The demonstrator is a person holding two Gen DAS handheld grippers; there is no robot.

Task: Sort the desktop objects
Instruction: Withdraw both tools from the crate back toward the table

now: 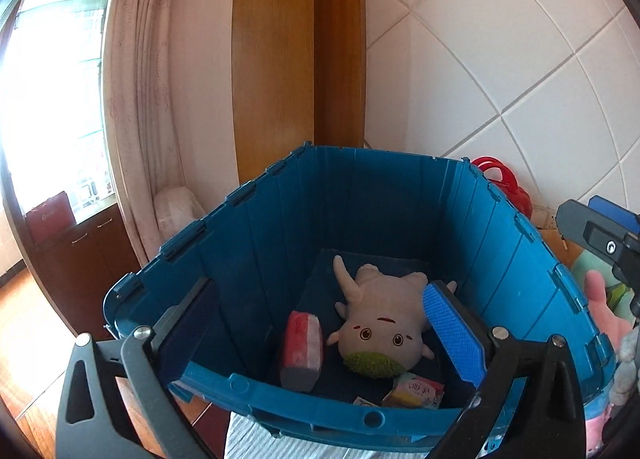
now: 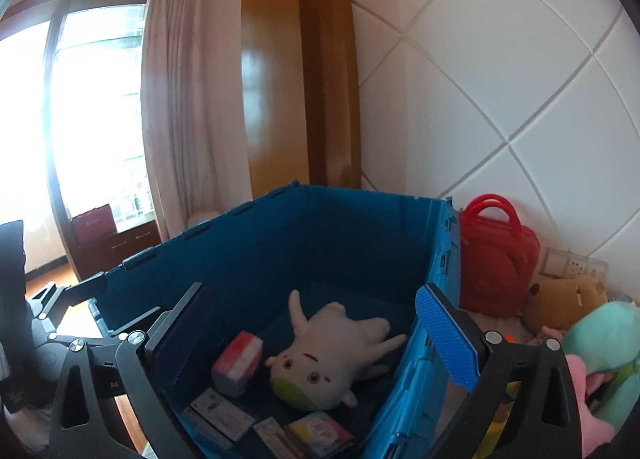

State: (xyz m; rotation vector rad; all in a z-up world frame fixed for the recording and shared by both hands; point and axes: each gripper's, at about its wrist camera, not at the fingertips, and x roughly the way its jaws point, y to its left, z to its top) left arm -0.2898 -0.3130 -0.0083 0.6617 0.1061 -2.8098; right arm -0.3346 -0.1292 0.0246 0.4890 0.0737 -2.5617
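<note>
Left gripper (image 1: 320, 323): jaws spread wide, nothing between the pads. It hangs above the near rim of the blue folding crate (image 1: 256, 227), looking down into it.

Crate contents, left to right ahead of the left gripper: a red-and-white packet (image 1: 301, 355) standing on edge, a grey plush toy (image 1: 380, 323) lying on its back with its green tuft toward the gripper, and a small yellow-pink packet (image 1: 416, 390) against the near wall. The right wrist view adds flat white cartons (image 2: 218, 415) at the near left of the floor.

Right gripper (image 2: 320, 339): jaws equally wide, holding nothing. It hangs over the crate's right wall (image 2: 416, 371).

Outside the crate, right of the right gripper: a red carry case (image 2: 496, 259) against the wall, then a brown plush (image 2: 564, 299), a teal plush (image 2: 600, 343) and a pink plush (image 2: 596, 411) in a heap.

Step in hand, as a judgement: both grippers are empty between transfers; several items already lie in the crate while plush toys remain beside it. A further pick calls for swinging the right gripper rightward and closing on a soft toy's body.
</note>
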